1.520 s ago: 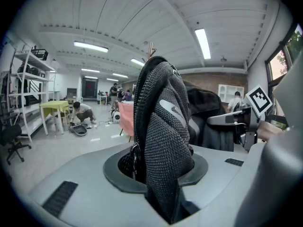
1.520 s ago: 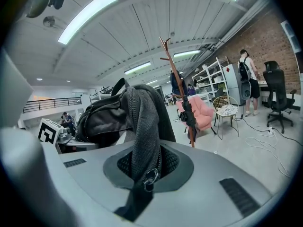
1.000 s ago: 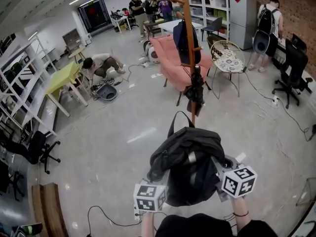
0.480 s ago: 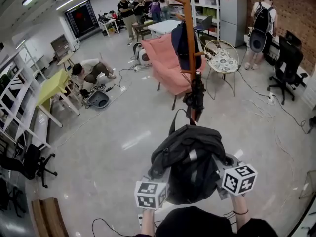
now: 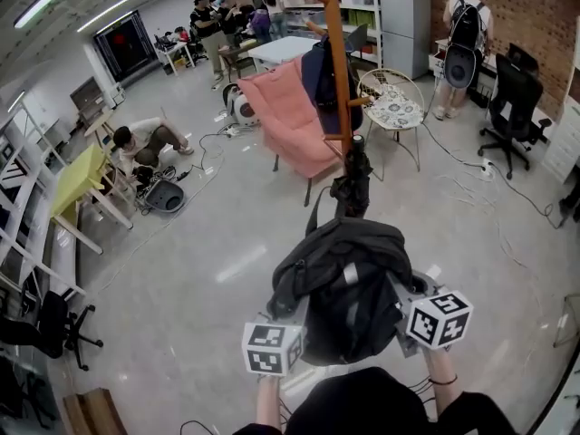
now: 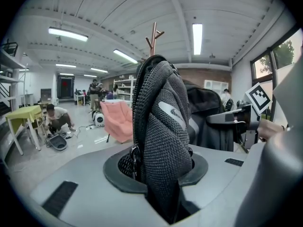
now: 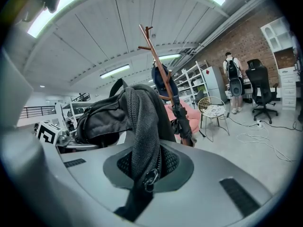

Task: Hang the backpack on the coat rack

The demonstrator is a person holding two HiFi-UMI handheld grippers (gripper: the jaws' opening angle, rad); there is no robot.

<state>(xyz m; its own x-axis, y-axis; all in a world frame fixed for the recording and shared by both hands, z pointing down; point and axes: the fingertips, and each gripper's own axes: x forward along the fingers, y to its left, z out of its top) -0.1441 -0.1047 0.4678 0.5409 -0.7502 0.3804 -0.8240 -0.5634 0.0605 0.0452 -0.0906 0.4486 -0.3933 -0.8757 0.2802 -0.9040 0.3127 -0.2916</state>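
A black backpack (image 5: 349, 288) hangs in the air between my two grippers, its top handle toward the coat rack. My left gripper (image 5: 302, 323) is shut on a padded mesh shoulder strap (image 6: 161, 126), which rises thick out of the left gripper (image 6: 163, 195) in its own view. My right gripper (image 5: 401, 303) is shut on the other strap (image 7: 142, 136), whose metal ring hangs just over the right gripper (image 7: 141, 195). The wooden coat rack (image 5: 335, 71) stands just beyond the backpack, and its pegs show above the straps, as coat rack (image 6: 154, 34) and coat rack (image 7: 158, 70).
A dark jacket (image 5: 322, 75) and a black umbrella (image 5: 355, 175) hang on the rack. Behind it stand a pink sofa (image 5: 290, 116) and a round wire chair (image 5: 391, 107). A person (image 5: 136, 139) crouches by a yellow table (image 5: 77, 175). Cables (image 5: 507, 198) lie at right.
Both grippers have carried the backpack forward across the floor; the coat rack, sofa and chair now stand nearer. Both grips are unchanged.
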